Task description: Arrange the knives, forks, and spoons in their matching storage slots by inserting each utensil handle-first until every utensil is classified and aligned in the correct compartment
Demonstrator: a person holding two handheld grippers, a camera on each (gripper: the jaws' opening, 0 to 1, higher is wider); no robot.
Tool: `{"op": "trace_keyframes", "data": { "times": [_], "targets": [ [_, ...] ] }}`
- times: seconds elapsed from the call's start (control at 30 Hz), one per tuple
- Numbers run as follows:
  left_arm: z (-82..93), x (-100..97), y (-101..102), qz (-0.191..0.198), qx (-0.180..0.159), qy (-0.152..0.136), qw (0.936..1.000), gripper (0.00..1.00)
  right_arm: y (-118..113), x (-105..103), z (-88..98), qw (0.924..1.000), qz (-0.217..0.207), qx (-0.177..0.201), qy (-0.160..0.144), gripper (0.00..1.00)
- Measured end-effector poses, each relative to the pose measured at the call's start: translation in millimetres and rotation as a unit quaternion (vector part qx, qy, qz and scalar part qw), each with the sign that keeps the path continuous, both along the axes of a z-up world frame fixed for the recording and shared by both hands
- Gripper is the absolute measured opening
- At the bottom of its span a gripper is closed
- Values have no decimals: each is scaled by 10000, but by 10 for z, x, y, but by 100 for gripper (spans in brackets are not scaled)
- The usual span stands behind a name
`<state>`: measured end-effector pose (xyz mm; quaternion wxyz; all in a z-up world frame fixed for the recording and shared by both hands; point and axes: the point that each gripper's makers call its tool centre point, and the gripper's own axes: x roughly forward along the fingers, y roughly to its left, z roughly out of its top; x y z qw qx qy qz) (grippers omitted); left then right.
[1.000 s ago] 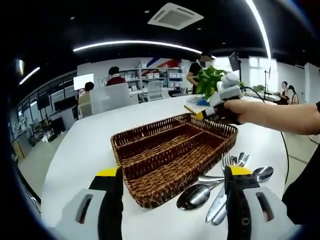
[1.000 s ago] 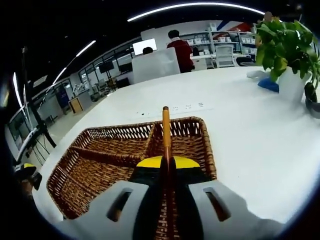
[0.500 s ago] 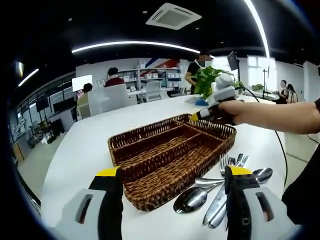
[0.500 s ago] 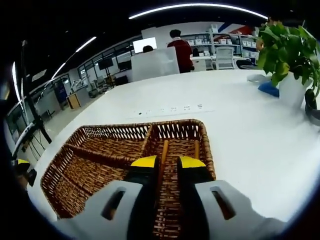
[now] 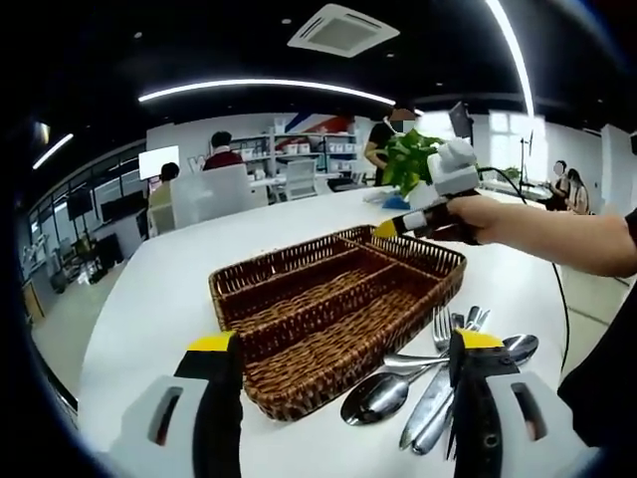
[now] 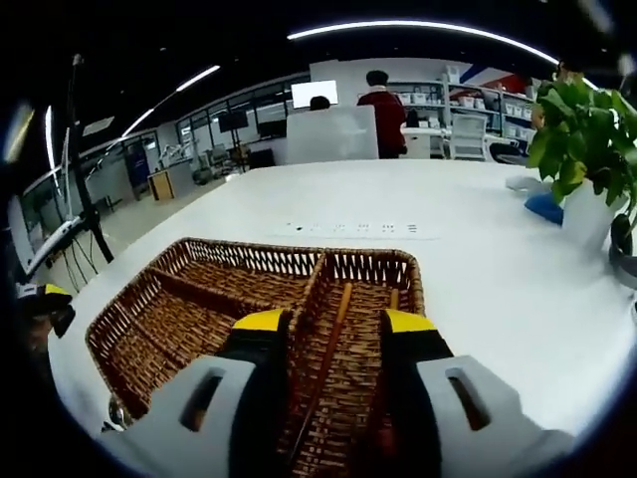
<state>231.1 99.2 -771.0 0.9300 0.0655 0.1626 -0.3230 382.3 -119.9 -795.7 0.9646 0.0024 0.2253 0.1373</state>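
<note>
The right gripper (image 6: pixel 333 329) hangs with jaws spread wide above the wicker basket (image 6: pixel 179 299), where a wooden-handled utensil (image 6: pixel 333 324) lies in the right-hand compartment. The left gripper (image 5: pixel 338 349) is also wide apart, with spoons and forks (image 5: pixel 428 373) piled on the white table (image 5: pixel 149 299) just beside the basket.

White table (image 5: pixel 159 289) with wicker tray (image 5: pixel 328 309), loose cutlery (image 5: pixel 438 368), potted plant (image 6: pixel 587 169).

The basket (image 5: pixel 328 299) is brown woven wicker, rough and matt, on a smooth white table (image 5: pixel 159 299) with a faint sheen. The spoons (image 5: pixel 383 393) and forks (image 5: pixel 443 324) are polished, glossy metal, while a wood-coloured utensil handle (image 6: pixel 328 339) looks matt.
</note>
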Motion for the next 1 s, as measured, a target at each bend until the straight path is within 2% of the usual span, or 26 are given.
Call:
{"op": "trace_keyframes", "data": {
  "times": [0.17, 0.4, 0.63, 0.83, 1.0],
  "targets": [
    [17, 21, 13, 8, -29, 20, 10000, 89, 77, -97, 57, 9994, 306, -150, -37, 52],
    [34, 56, 31, 52, -63, 125, 9999, 91, 138, -290, 222, 9971, 673, -312, -192, 61],
    [27, 80, 61, 141, -144, 387, 9990, 92, 62, -528, 361, 9956, 859, -337, -178, 69],
    [45, 100, 68, 185, -155, 515, 9984, 93, 7, -731, 379, 9930, 1072, -500, -51, 77],
    [86, 115, 66, 203, -178, 458, 9986, 99, -23, -901, 411, 9916, 1202, -485, -2, 83]
  ]
}}
